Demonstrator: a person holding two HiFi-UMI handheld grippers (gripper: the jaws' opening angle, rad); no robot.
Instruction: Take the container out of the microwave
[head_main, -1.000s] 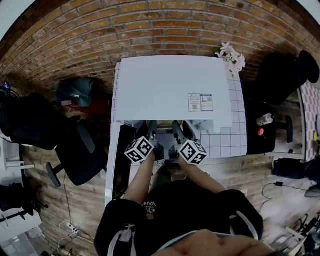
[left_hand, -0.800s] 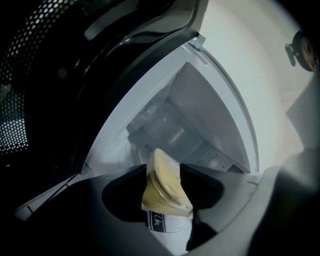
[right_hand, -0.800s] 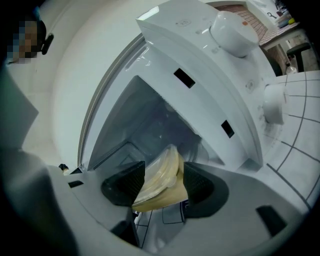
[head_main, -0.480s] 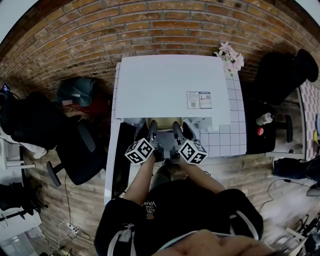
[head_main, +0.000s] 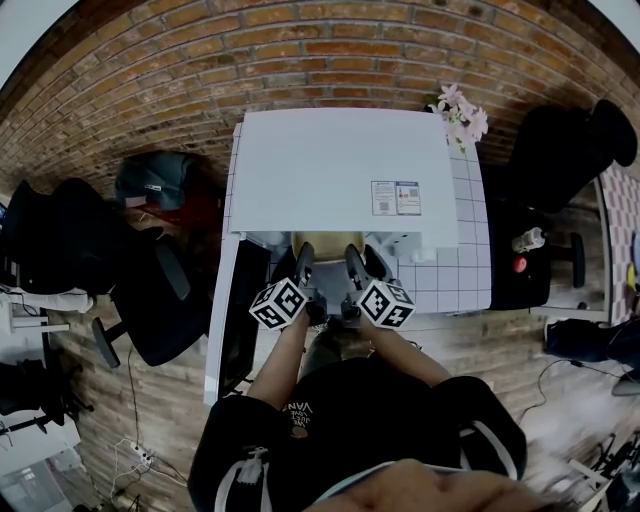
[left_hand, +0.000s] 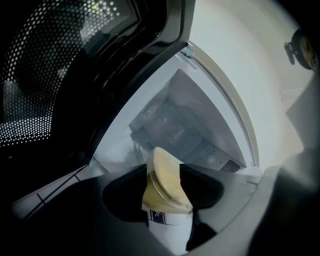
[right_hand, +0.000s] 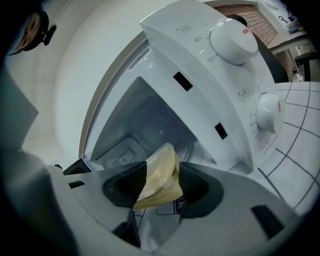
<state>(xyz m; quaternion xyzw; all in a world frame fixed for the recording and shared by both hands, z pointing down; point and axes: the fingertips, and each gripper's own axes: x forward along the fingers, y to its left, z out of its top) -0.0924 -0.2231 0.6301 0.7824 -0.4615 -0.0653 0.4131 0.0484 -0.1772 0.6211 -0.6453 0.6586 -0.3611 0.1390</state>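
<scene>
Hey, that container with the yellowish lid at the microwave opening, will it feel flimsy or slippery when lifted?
Probably a bit flexible: the container has thin-looking, translucent plastic walls, so a hard squeeze may bow them. Its smooth lid looks glossy, so likely slippery at the rim. Probably light for its size, though its contents can't be seen.

The head view looks steeply down from above the person (head_main: 350, 420), with the white microwave (head_main: 340, 170) at 12 o'clock. Both gripper views sit close at its open mouth, facing inward, and share the cavity (left_hand: 170, 125) and the container (left_hand: 167, 185).
</scene>
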